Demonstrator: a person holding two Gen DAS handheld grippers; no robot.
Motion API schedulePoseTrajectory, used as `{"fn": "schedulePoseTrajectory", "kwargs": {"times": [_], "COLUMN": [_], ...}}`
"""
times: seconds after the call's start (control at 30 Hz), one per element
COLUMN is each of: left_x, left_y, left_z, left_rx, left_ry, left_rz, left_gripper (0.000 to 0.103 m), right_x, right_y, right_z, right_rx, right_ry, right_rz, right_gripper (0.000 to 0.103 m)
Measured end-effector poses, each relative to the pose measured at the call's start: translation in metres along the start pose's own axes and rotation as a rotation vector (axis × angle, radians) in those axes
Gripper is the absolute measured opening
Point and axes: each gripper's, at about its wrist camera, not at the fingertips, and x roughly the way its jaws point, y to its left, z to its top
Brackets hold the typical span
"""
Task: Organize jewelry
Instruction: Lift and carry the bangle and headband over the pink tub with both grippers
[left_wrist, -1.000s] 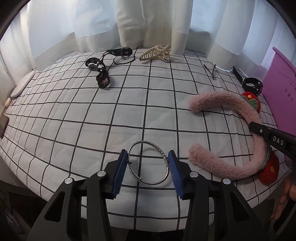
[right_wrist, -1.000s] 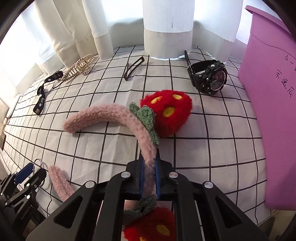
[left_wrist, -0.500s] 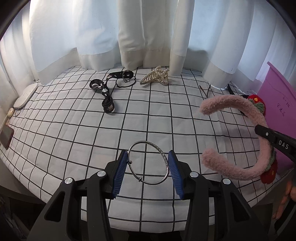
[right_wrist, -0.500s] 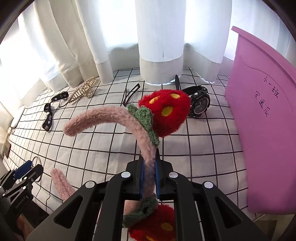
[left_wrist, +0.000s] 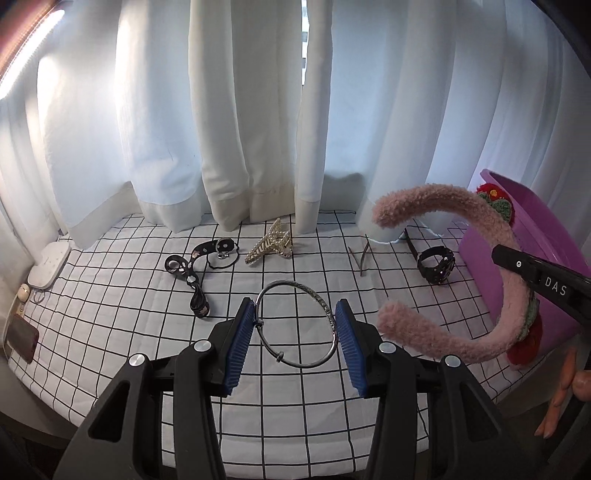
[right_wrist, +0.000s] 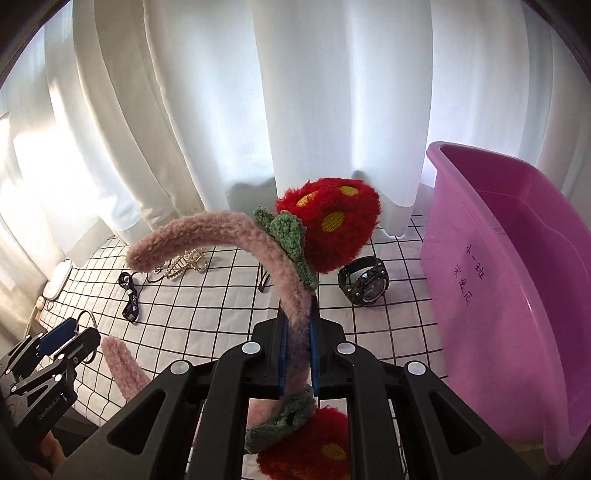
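Left view only: bangle (left_wrist: 297, 324) pinched by left gripper (left_wrist: 295, 345). Right view only: bin (right_wrist: 517, 280) interior, bare; right gripper (right_wrist: 296, 350) fingers clamp headband (right_wrist: 236, 236).

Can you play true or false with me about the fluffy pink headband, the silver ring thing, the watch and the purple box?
1. The right gripper is pinching the pink headband. True.
2. The headband's strawberries are blue. False: the strawberry is red with yellow spots.
3. The silver bangle sits between the left gripper fingers. True.
4. The black watch is inside the purple bin. False: it lies on the checked cloth, beside the bin.
5. The pearl hair claw is in the left gripper. False: it lies on the cloth near the curtain.
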Motion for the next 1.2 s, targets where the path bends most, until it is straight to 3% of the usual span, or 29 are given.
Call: {"fn": "schedulePoseTrajectory", "kwargs": {"times": [0.23,0.5,0.9,1.2], "left_x": [-0.022,-0.018,0.001,0.04], "left_y": [-0.033,-0.108,-0.253,-0.328], "left_z": [0.033,0.062,0.092,0.097], "left_rx": [0.062,0.143,0.268,0.309], "left_ry": [-0.075,-0.107,-0.109,-0.061], "left_rz": [-0.073,-0.206,-0.386,-0.399], "left_gripper": [0.044,0.044,0.044,0.044], "right_x": [-0.045,-0.083,-0.116,-0.102], "right_y": [-0.03,-0.102,-0.231,-0.293], "right_z": [0.025,0.035,0.027,0.019], "right_rx": [0.059,0.155,0.287,0.314], "right_ry": [-0.109,-0.177,-0.178,-0.124], "right_rz": [-0.046,-0.171,-0.348,-0.397], "right_gripper": [0.01,0.01,0.01,0.01]}}
